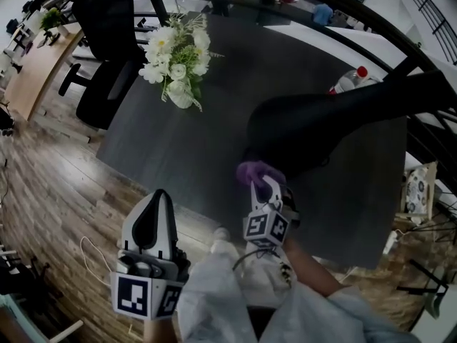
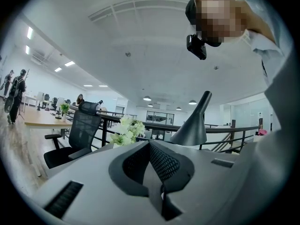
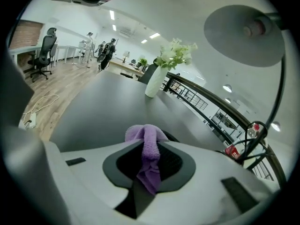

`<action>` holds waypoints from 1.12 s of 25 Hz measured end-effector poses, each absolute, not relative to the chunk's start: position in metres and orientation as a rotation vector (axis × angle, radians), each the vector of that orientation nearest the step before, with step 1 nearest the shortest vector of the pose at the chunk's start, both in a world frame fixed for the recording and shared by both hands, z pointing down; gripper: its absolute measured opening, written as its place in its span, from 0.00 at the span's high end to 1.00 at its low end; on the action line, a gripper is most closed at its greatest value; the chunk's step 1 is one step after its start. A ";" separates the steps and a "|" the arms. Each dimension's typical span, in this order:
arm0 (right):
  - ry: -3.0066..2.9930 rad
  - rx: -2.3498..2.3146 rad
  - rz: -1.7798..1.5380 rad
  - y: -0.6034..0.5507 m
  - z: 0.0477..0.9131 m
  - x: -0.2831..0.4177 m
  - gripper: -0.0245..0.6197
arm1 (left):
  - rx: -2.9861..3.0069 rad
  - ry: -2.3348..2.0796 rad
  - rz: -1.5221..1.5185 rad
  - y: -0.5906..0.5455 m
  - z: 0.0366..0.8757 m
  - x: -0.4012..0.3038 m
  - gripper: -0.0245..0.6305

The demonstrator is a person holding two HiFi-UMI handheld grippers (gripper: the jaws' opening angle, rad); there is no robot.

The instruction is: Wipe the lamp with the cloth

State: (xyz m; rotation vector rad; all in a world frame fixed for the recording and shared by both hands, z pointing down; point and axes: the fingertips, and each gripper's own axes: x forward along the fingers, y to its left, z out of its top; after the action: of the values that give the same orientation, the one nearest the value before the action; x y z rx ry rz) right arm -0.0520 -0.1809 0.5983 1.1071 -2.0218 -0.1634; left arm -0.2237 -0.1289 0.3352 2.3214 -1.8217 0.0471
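A purple cloth (image 1: 255,171) is pinched in my right gripper (image 1: 265,186), which is shut on it over the near part of the dark table (image 1: 178,156). The black lamp (image 1: 321,131) leans over the table just beyond and to the right of the cloth; I cannot tell whether the cloth touches it. In the right gripper view the cloth (image 3: 148,149) bulges out of the jaws, and the lamp head (image 3: 243,36) hangs above at the upper right. My left gripper (image 1: 158,199) is shut and empty, held off the table's near edge over the wooden floor.
A white vase of flowers (image 1: 178,59) stands at the table's far left. A bottle with a red cap (image 1: 350,81) stands behind the lamp. A black office chair (image 1: 107,41) is beyond the left edge. A railing (image 1: 428,20) runs behind the table.
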 end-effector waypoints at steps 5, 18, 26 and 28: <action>-2.005 1.081 -0.203 -0.202 0.604 -0.071 0.86 | 2.309 -1.852 0.046 -0.123 0.335 -0.236 0.95; -1.965 1.073 -0.241 -0.237 0.603 -0.080 0.87 | 2.305 -1.828 0.079 -0.116 0.337 -0.240 0.95; -2.000 0.971 -0.218 -0.188 0.610 -0.074 0.87 | 2.382 -1.743 0.050 -0.126 0.332 -0.212 0.95; -1.999 0.961 -0.215 -0.177 0.607 -0.068 0.87 | 2.404 -1.719 0.038 -0.129 0.328 -0.203 0.95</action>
State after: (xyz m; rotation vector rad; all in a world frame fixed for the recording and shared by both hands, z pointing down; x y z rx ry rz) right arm -0.0677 -0.1769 0.6072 0.9607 -1.9988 -0.2151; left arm -0.2034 -0.1292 0.3283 2.4040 -1.7185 0.0380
